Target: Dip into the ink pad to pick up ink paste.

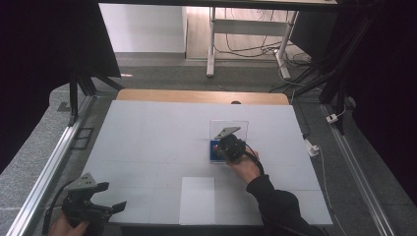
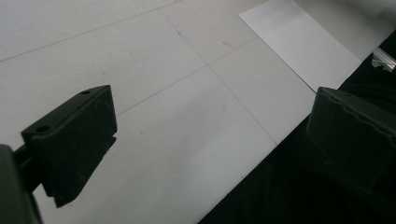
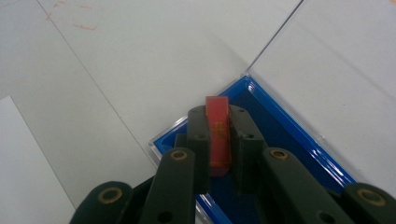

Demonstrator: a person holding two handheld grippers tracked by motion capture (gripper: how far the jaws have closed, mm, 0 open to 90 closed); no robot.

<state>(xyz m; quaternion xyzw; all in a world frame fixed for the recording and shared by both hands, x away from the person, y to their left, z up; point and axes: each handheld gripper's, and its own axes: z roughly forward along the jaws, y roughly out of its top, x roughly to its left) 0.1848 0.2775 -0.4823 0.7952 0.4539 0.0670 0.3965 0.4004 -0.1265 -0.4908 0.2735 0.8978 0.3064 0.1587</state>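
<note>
A flat red piece (image 3: pixel 218 133) stands on edge between the jaws of my right gripper (image 3: pixel 218 119), which is shut on it just over a blue-lined clear plastic case (image 3: pixel 280 126). From above, the right gripper (image 1: pixel 231 145) sits over that blue case (image 1: pixel 212 153) at the table's middle right, and the case's clear lid (image 1: pixel 229 127) stands open behind it. Red shows beside the gripper (image 1: pixel 215 146). My left gripper (image 1: pixel 105 196) rests at the near left corner, open, with nothing between its jaws (image 2: pixel 205 140).
A white sheet of paper (image 1: pixel 197 200) lies at the table's near edge, between the two hands, and it also appears far off in the left gripper view as a white sheet (image 2: pixel 303 42). The white tabletop (image 1: pixel 157 137) ends in metal rails on both sides.
</note>
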